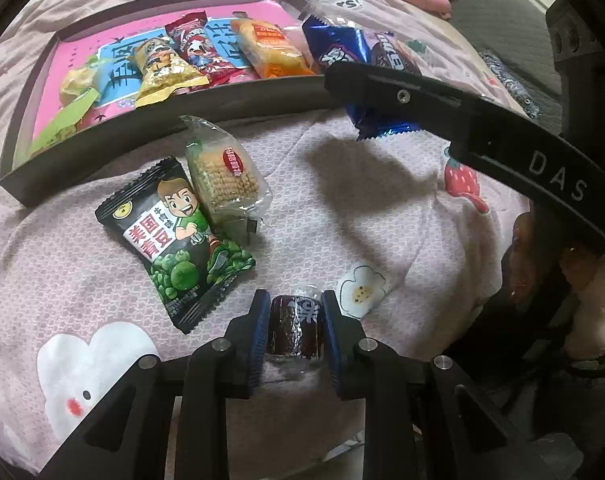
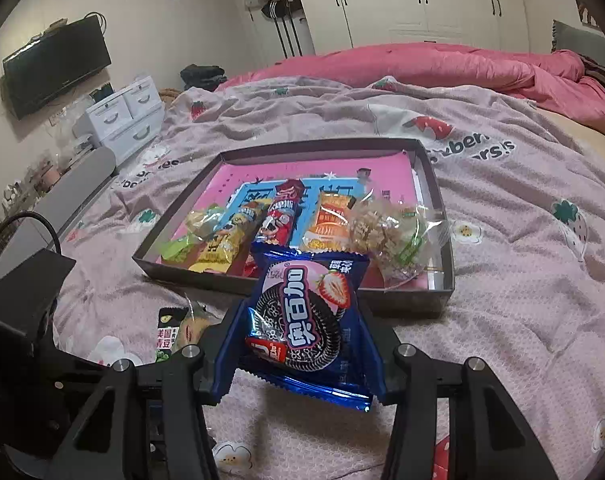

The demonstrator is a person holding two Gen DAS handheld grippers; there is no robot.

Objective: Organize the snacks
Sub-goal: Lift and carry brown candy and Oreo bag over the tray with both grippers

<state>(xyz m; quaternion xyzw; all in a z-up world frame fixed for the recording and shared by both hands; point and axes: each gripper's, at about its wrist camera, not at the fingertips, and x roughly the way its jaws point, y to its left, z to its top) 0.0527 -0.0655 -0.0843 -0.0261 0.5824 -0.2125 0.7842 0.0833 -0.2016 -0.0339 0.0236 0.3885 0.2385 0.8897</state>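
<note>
My left gripper (image 1: 295, 312) is shut on a small dark purple wrapped candy (image 1: 294, 328), low over the pink bedspread. My right gripper (image 2: 302, 312) is shut on a blue Oreo strawberry cookie packet (image 2: 306, 320) and holds it just in front of the grey tray (image 2: 438, 184); the packet (image 1: 338, 52) and the right gripper's finger also show in the left wrist view, at the tray's right end. The tray (image 1: 102, 148) holds several snack packs in a row. A black green-pea packet (image 1: 174, 240) and a clear wafer pack (image 1: 222, 172) lie on the bedspread before the tray.
The tray sits on a pink patterned bedspread (image 2: 502, 280). A pink duvet (image 2: 442, 68) is heaped at the back. White drawers (image 2: 122, 120) and a wall television (image 2: 54, 64) stand at the left. A dark wrapped snack (image 1: 510, 80) lies at the bed's right edge.
</note>
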